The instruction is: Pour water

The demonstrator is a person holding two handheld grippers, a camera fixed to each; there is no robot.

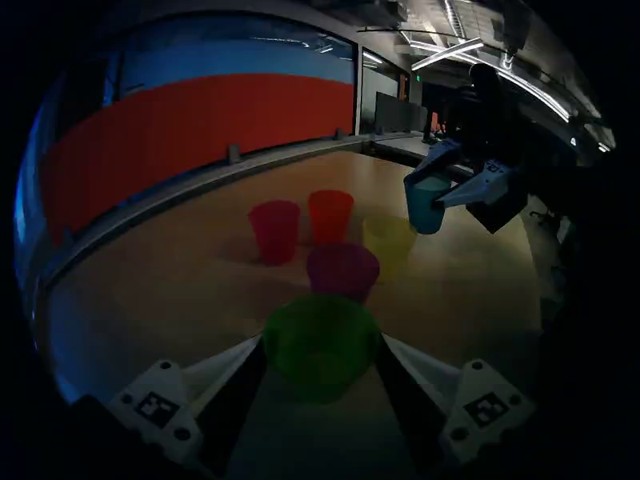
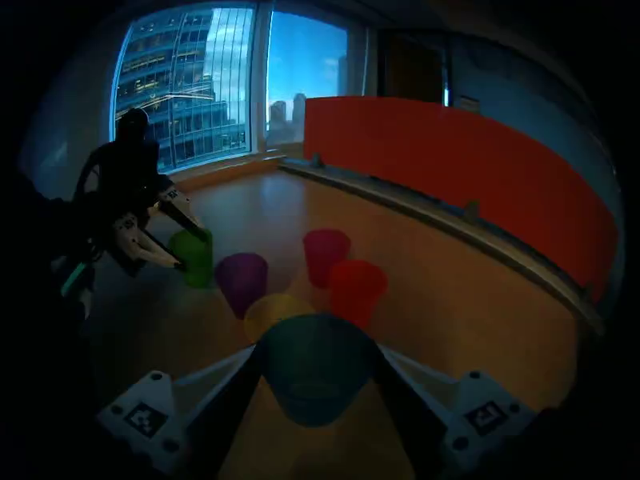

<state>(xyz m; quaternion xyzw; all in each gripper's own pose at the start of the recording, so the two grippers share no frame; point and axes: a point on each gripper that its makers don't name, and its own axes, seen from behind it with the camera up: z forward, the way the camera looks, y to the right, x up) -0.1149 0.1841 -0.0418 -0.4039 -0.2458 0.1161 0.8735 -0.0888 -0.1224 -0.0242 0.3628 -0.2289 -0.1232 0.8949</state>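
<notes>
My left gripper is shut on a green cup, held upright just above the wooden table. Beyond it stand a purple cup, a pink cup, a red-orange cup and a yellow cup. In the right gripper view my right gripper is shut on a teal cup, upright, with the yellow cup right behind it. That teal cup hangs in the air at the right of the left gripper view. The green cup sits in the far gripper at the left.
An orange partition wall runs along the table's far edge, above a grey rail. Large windows stand behind the person's dark outline. The purple, pink and red-orange cups cluster mid-table.
</notes>
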